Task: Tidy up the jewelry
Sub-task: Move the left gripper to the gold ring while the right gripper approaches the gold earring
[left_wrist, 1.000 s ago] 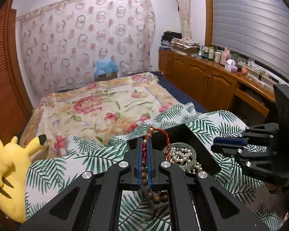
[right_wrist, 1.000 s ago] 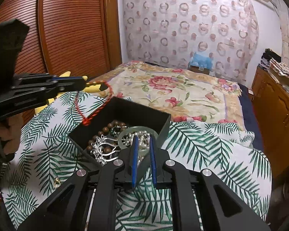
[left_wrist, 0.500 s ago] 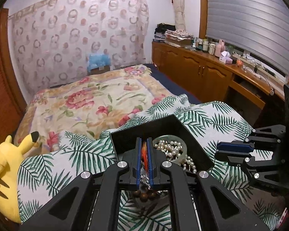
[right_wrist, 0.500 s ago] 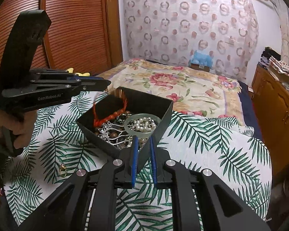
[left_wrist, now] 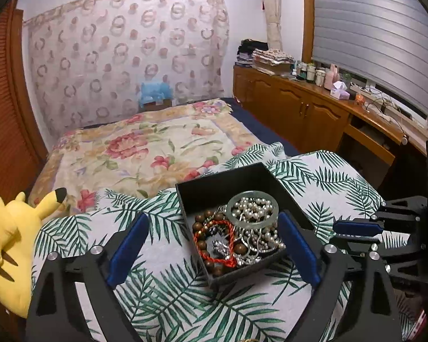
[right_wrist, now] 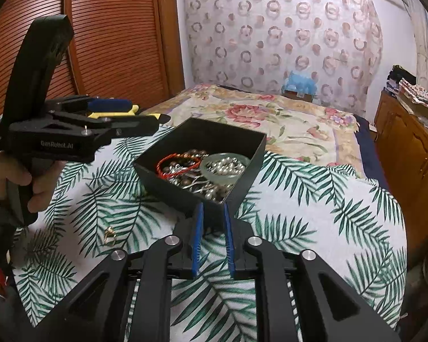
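L gripper (left_wrist: 212,249): jaws spread wide, nothing held, hovering over black box (left_wrist: 236,178). Box sits directly ahead and below, between the fingers. Red cord bracelet (left_wrist: 214,242) lies inside on the bead pile, beside pale bangle (left_wrist: 252,209) w/ pearls.

R gripper (right_wrist: 213,242): jaws nearly together w/ a narrow gap, empty; box's near corner just ahead of the tips.

Loose gold ring (right_wrist: 109,235) on palm-print cloth (right_wrist: 314,199), to R gripper's left, below L gripper. No clear long axis. Judgement: ring is next; L side nearer.
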Demonstrator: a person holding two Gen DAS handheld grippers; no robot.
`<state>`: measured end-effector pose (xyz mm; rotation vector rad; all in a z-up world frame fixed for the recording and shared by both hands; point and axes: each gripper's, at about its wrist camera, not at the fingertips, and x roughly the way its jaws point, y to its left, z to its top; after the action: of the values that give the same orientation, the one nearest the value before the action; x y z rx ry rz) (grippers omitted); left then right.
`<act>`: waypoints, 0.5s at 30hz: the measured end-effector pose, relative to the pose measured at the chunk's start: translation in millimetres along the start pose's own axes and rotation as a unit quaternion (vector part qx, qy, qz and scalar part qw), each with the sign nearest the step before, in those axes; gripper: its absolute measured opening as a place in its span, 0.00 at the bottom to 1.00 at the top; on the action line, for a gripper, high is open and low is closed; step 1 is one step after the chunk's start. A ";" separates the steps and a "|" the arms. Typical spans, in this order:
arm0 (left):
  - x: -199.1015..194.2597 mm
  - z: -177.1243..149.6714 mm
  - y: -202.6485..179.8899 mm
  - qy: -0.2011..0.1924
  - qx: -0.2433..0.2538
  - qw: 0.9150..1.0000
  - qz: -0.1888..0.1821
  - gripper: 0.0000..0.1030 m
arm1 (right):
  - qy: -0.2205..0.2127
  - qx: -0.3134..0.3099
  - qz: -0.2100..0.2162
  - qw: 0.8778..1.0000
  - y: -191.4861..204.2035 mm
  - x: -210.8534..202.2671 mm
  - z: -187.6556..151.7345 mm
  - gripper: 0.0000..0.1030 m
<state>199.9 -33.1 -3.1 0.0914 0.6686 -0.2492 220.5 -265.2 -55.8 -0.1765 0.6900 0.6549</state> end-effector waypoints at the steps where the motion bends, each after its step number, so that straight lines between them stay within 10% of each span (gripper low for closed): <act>1: -1.1 -1.4 0.6 0.002 -0.001 1.000 0.000 0.89 | 0.003 0.000 0.002 1.000 1.8 0.0 -2.7 0.24; 15: -22.0 -46.7 9.5 0.029 -0.014 0.999 0.003 0.90 | 0.053 -0.004 0.018 0.998 19.5 8.4 -40.2 0.25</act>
<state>157.6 -11.9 -25.9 0.0741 0.7286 -0.2311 192.0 -260.1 -90.8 -0.2068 0.7947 0.6866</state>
